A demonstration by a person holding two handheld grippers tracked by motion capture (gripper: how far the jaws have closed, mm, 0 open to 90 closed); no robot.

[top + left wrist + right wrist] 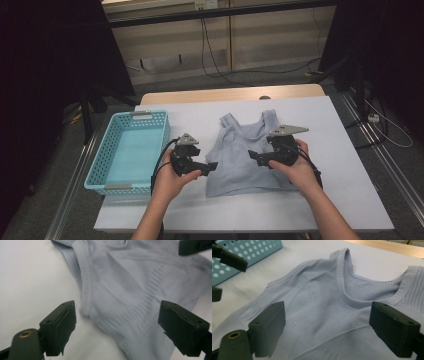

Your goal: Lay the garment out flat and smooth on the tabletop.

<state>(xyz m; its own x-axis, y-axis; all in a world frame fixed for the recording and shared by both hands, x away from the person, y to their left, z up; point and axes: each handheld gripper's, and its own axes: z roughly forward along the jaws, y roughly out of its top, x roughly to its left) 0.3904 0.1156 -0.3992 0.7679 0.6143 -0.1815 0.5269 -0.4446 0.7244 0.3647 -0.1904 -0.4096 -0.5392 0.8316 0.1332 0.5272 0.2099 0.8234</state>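
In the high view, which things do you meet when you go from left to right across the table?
Light blue perforated plastic basket → left gripper, black, jaws open → pale grey-blue sleeveless knit top, lying flat on the white table cover → right gripper, black, jaws open.

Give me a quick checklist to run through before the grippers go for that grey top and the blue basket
1. Left gripper jaws open, nothing between the pads: ok.
2. Right gripper jaws open, nothing held: ok.
3. Grey top lies flat on the white table cover, straps away from the person: ok.
4. Blue basket beside the top holds nothing: ok.
5. Both grippers at the top's side edges: ok.
6. Pads touching fabric: cannot tell.
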